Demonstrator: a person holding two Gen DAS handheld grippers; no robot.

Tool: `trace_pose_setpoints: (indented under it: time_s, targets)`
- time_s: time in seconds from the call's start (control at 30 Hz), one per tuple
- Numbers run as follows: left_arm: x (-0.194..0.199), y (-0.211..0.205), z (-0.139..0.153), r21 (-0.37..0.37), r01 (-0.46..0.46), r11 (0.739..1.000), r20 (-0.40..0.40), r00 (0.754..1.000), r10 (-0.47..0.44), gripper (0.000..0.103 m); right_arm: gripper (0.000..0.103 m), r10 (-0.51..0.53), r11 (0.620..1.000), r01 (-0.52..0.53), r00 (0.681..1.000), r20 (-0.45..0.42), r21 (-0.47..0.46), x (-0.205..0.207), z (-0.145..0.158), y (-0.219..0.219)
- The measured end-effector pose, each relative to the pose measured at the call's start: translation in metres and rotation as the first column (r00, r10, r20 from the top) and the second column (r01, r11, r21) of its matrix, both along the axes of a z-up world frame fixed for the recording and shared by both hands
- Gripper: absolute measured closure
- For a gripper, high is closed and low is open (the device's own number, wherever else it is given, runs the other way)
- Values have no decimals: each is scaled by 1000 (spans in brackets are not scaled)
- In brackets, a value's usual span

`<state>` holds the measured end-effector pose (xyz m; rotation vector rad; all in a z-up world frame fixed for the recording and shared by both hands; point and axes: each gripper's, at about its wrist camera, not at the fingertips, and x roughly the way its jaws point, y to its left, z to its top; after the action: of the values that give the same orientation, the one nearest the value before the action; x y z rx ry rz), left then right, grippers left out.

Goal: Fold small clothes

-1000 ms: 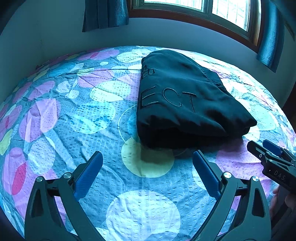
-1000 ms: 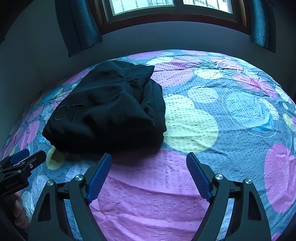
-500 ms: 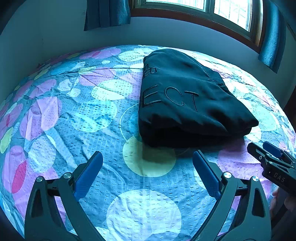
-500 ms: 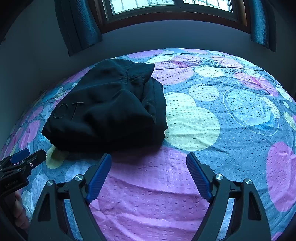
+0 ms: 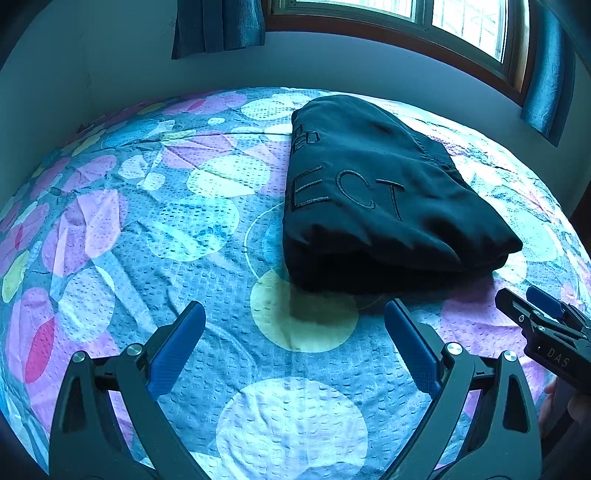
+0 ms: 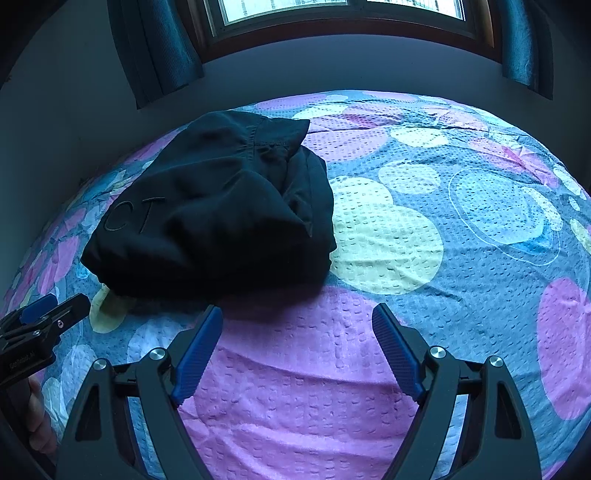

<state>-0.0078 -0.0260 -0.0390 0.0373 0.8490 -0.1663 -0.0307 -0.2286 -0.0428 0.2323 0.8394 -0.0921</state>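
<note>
A black garment (image 5: 373, 199) with stitched letters lies folded into a thick bundle on the patterned bedspread (image 5: 155, 229). In the right wrist view the same garment (image 6: 221, 218) sits up and to the left. My left gripper (image 5: 295, 314) is open, a short way in front of the bundle's near edge, with nothing between its blue pads. My right gripper (image 6: 297, 317) is open too, just short of the bundle's near right corner and not touching it. Each gripper shows at the edge of the other's view: the right gripper (image 5: 532, 310), the left gripper (image 6: 55, 306).
The bed reaches a grey wall (image 5: 110, 74) at the back, under a wood-framed window (image 5: 461, 33) with dark blue curtains (image 5: 218, 26). Bare bedspread (image 6: 461, 240) stretches to the right of the garment. A person's hand (image 6: 37, 417) shows at the lower left.
</note>
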Motion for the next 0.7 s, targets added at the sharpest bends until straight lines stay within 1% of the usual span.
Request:
trace_pose_setpoints:
  time_s: [0.2,0.43,0.7]
  targets:
    - [0,1,0,4,-6,1000,-3,1000,6,6,21,0,1000,0,1000,-5,1,0,-1,2]
    - [3,0,-3,11,-3,1000,-24,1000,3,6,21,-2,1000,2,1000,-14,6,1,-4,4]
    - [1,0,-1,12,-14,1000,-14,1000,14,6,21,-6,1000,6,1000,-17,6,0,-5,6]
